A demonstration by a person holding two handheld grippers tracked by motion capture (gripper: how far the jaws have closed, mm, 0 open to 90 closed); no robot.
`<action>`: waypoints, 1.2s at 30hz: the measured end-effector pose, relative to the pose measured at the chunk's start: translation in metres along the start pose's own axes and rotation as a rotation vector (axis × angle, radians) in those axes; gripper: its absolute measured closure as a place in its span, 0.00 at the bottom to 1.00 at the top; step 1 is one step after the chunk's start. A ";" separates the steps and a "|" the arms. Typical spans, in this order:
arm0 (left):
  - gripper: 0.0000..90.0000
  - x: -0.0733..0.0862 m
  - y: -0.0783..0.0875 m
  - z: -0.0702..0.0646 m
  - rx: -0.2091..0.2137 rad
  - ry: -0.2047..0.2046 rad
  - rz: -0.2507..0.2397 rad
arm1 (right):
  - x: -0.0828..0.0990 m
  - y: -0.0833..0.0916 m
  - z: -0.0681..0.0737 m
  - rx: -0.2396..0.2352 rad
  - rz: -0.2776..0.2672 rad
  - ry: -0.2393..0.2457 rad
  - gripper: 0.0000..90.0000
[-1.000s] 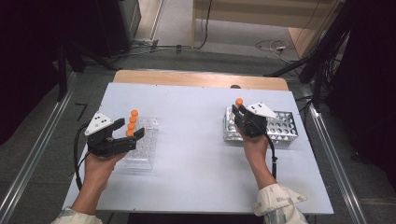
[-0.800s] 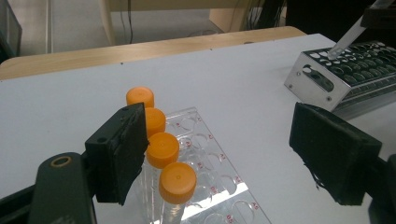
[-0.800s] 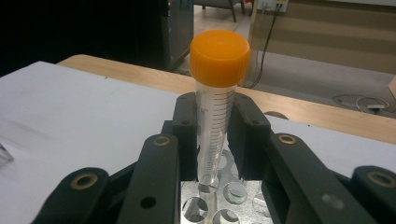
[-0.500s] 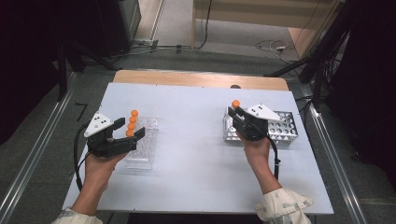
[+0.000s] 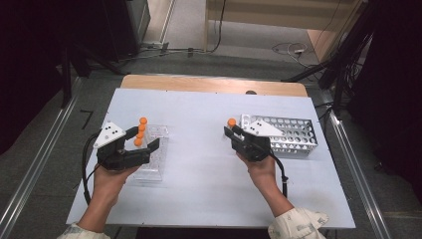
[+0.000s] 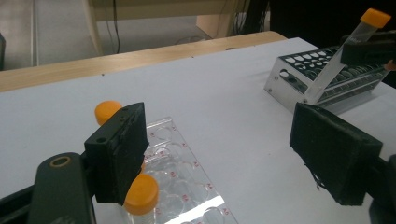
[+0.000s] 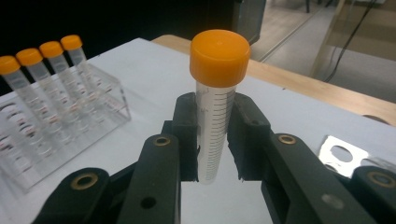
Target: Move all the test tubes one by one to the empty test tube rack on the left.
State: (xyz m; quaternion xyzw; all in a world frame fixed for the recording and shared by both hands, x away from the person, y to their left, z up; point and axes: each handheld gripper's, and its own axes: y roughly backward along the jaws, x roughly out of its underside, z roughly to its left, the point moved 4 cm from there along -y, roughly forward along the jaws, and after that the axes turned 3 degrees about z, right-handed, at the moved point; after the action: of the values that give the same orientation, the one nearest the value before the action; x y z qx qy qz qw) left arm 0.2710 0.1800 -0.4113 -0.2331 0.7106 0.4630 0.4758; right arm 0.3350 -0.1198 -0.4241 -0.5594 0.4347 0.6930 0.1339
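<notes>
Nearest, at the tabletop's (image 5: pixel 199 199) near-left part: left gripper (image 5: pixel 142 146) in a hand (image 5: pixel 107 181), fingers (image 6: pixel 119 151) spread wide, nothing pinched, standing over the clear plastic rack (image 5: pixel 152 154). Seen from the left gripper view, one finger close against orange-capped tubes (image 6: pixel 140 193) standing in that rack, whether touching cannot be told; the other finger well off to the side above bare tabletop. Four orange caps in a row along the rack's left side in the high view.

Across, toward the right and a little farther from the near edge: right gripper (image 5: pixel 233 130), fingers clenched on a single orange-capped tube (image 7: pixel 215 100) (graduated markings down its clear body), gripped around its middle, cap well above the fingertips, lower end free below them. Tube off the tabletop, tilted in the left gripper view, just beside the left end of the metal rack (image 5: pixel 293 134).

Farther back: metal rack of round holes lying near the tabletop's right edge. Beyond, a wooden strip (image 5: pixel 214 84) along the far edge, then grey floor with cables.
</notes>
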 end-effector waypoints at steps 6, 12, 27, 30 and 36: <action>0.18 0.002 -0.006 -0.013 0.042 -0.010 0.014 | 0.006 -0.007 0.018 -0.044 0.032 0.020 0.79; 0.18 0.002 -0.009 -0.024 0.080 -0.021 0.021 | 0.011 -0.013 0.033 -0.088 0.057 0.037 0.79; 0.21 0.006 -0.015 -0.046 0.145 -0.049 0.036 | 0.021 -0.022 0.070 -0.183 0.099 0.097 0.79; 0.22 0.009 -0.018 -0.052 0.162 -0.059 0.048 | 0.022 -0.022 0.077 -0.201 0.102 0.106 0.79; 0.29 0.014 -0.025 -0.064 0.184 -0.092 0.060 | 0.027 -0.026 0.090 -0.241 0.127 0.117 0.79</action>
State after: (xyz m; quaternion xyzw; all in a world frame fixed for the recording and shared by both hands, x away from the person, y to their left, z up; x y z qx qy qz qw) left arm 0.2550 0.1140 -0.4277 -0.1457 0.7340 0.4202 0.5132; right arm 0.2837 -0.0448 -0.4601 -0.5821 0.3898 0.7136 -0.0039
